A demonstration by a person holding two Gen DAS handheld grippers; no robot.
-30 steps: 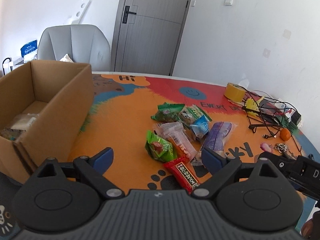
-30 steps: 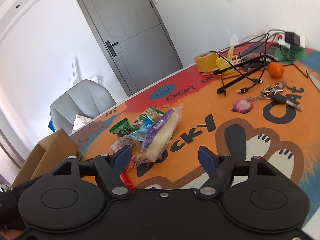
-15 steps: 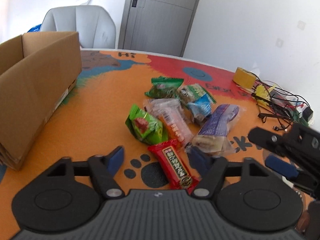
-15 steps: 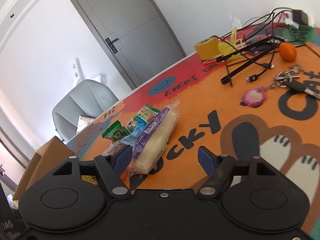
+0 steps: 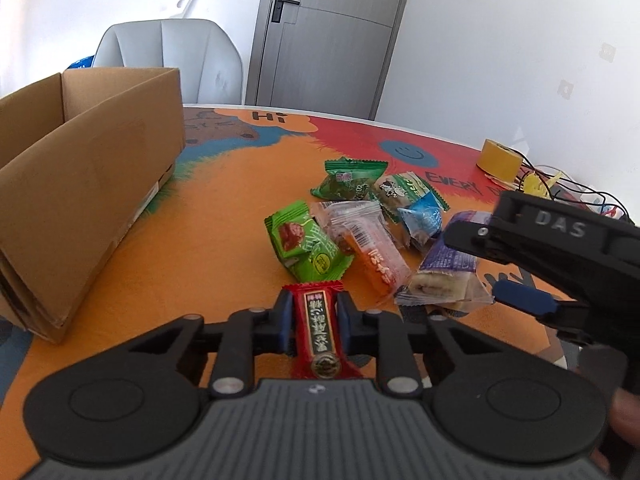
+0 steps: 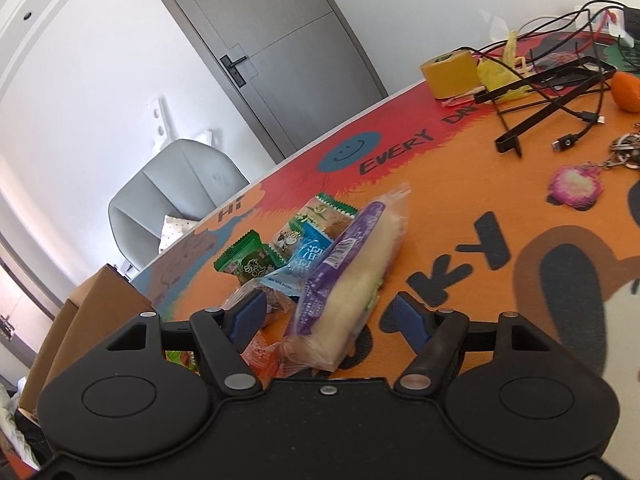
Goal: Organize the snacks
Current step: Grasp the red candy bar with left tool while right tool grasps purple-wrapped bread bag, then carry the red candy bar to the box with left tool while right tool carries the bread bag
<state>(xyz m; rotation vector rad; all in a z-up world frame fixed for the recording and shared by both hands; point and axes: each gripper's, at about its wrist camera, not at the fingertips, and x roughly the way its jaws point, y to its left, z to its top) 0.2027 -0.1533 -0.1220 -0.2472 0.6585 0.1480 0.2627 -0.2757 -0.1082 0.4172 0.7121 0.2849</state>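
Beside the cardboard box (image 5: pixel 80 184) on the counter (image 5: pixel 224 248), the left gripper (image 5: pixel 314 320) pinches a red snack bar (image 5: pixel 318 332) with unreadable print, while the right gripper (image 6: pixel 334 318), marked "DAS" only in the left view, spreads wide around the purple-wrapped roll (image 6: pixel 352 280) near "EVERY".

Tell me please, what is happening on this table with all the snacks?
A person is sorting snacks with two hand-held tongs. The left tongs are shut on the red snack bar at the near edge of the snack pile. The right tongs are open around the near end of the purple-wrapped cake roll, not yet gripping it. The cardboard box stands open to the left of the pile, on the orange table.
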